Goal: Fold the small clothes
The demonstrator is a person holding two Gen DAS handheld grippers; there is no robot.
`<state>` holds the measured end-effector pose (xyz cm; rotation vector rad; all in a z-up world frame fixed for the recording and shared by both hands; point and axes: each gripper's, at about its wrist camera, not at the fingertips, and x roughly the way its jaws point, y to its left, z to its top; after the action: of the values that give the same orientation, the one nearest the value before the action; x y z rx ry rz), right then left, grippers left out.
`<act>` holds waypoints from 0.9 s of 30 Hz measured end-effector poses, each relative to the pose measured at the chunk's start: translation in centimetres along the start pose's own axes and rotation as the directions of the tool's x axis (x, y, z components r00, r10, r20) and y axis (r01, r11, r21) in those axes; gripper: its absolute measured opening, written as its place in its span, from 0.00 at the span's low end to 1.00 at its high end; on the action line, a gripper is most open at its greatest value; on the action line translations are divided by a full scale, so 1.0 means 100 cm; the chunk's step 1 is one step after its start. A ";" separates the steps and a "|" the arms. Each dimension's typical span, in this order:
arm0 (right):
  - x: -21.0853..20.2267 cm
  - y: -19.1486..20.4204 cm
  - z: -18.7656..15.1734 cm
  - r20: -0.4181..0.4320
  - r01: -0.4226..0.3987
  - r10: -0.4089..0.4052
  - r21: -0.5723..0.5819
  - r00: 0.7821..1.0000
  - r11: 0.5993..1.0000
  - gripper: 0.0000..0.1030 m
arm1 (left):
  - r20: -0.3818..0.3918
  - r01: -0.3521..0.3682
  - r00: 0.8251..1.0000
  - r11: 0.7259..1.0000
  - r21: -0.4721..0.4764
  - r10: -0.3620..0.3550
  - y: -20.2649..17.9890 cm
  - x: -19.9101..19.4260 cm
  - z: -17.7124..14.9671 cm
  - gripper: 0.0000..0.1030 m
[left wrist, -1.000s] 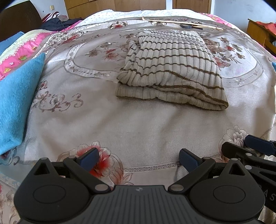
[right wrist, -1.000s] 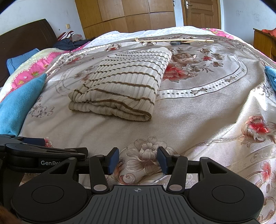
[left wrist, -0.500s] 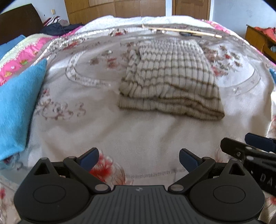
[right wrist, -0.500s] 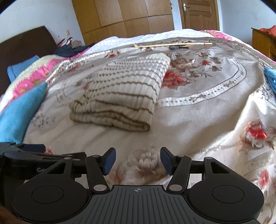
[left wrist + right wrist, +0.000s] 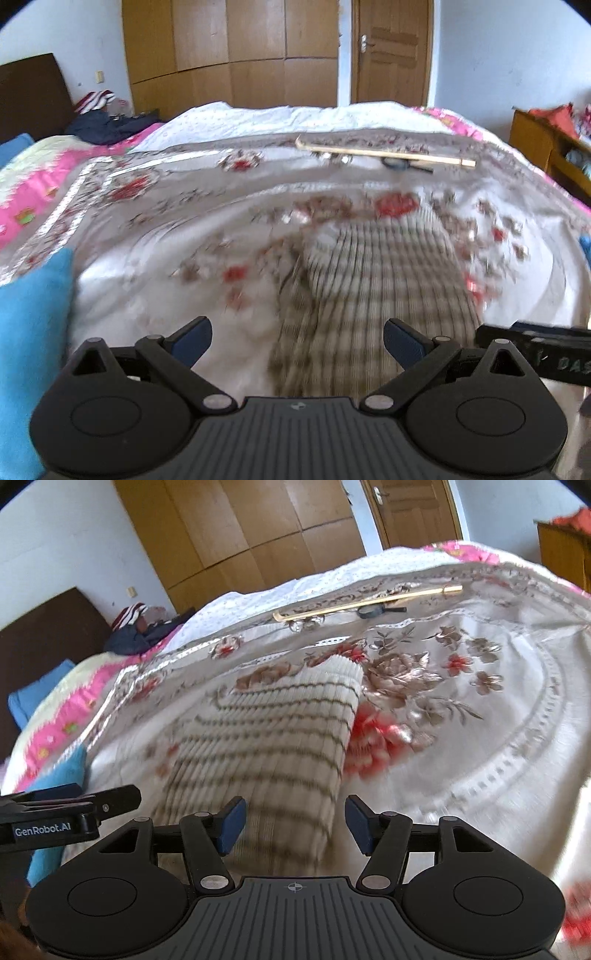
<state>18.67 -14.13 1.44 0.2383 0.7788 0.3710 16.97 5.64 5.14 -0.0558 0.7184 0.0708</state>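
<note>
A folded cream knit garment with thin brown stripes lies on the floral bedspread. It also shows in the right wrist view. My left gripper is open and empty, right at the garment's near edge. My right gripper is open and empty, over the garment's near right corner. Each gripper shows at the edge of the other's view: the right one in the left wrist view, the left one in the right wrist view. Both views are blurred by motion.
A blue towel lies at the left edge of the bed. A long wooden stick and a small dark object lie at the far side. Dark clothes sit by the headboard. A wooden cabinet stands on the right.
Both grippers have moved forward to the folded garment and tilted up, so the garment now sits right in front of the fingers. The right gripper's jaws have opened wider.
</note>
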 end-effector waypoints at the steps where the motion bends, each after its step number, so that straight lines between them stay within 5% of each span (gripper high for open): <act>1: 0.009 0.000 0.004 -0.004 0.003 -0.003 0.004 1.000 1.000 0.58 | -0.005 0.019 1.000 1.000 -0.007 -0.019 0.000 0.011 0.004 1.00; 3: 0.030 0.000 0.011 -0.017 0.016 -0.016 0.002 1.000 1.000 0.58 | -0.045 0.018 0.999 1.000 0.003 -0.018 0.001 0.039 0.008 1.00; 6: 0.055 0.000 0.016 -0.042 0.009 -0.009 0.002 0.999 1.000 0.64 | -0.108 -0.094 0.989 0.991 0.090 0.104 0.005 0.078 -0.003 1.00; 9: 0.064 -0.003 0.018 -0.045 -0.003 0.002 -0.019 0.999 1.000 0.65 | -0.111 0.009 0.994 0.999 -0.050 -0.015 0.040 0.086 -0.013 1.00; 15: 0.073 0.001 0.028 -0.082 -0.055 0.053 -0.022 0.995 0.998 0.71 | -0.089 0.046 0.995 0.996 -0.074 -0.053 0.054 0.077 -0.017 1.00; 23: 0.084 0.015 0.039 -0.103 -0.050 0.054 0.043 0.993 0.998 0.73 | -0.064 0.022 0.998 0.997 0.069 -0.018 0.059 0.078 -0.015 0.99; 26: 0.075 0.013 0.039 -0.087 -0.040 0.042 0.028 0.995 0.999 0.73 | -0.133 -0.105 0.985 0.991 0.078 0.114 0.072 0.081 -0.028 0.74; 27: 0.072 0.009 0.039 -0.080 -0.026 0.028 0.033 0.996 0.999 0.73 | -0.145 -0.081 0.986 0.996 0.039 0.086 0.081 0.083 -0.033 0.74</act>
<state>25.90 -10.67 -0.15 0.2650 0.8616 0.3959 20.34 13.87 -2.99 0.0004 0.8690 0.1359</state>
